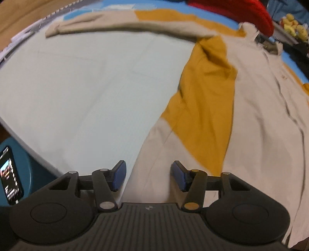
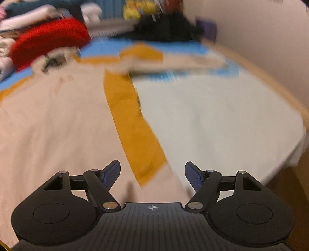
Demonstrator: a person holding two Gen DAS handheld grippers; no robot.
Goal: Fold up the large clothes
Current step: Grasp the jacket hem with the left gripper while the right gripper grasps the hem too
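Note:
A large beige and mustard-yellow shirt [image 1: 260, 108] lies spread flat on a pale sheet [image 1: 87, 86], collar far from me. One long sleeve [image 1: 119, 23] stretches left across the far edge. My left gripper [image 1: 148, 174] is open and empty, low over the shirt's near left hem. In the right wrist view the same shirt [image 2: 54, 119] fills the left half, with its other sleeve [image 2: 183, 61] stretched right. My right gripper [image 2: 152, 174] is open and empty over the shirt's near right hem and mustard side panel [image 2: 133, 123]. This view is blurred.
A red garment [image 1: 241, 13] lies beyond the collar, also in the right wrist view [image 2: 50, 40]. A phone [image 1: 10, 173] with a lit screen rests on a teal surface at lower left. Yellow items [image 1: 293, 25] and dark clothes [image 2: 170, 29] sit at the far side. A wall [image 2: 270, 38] runs along the right.

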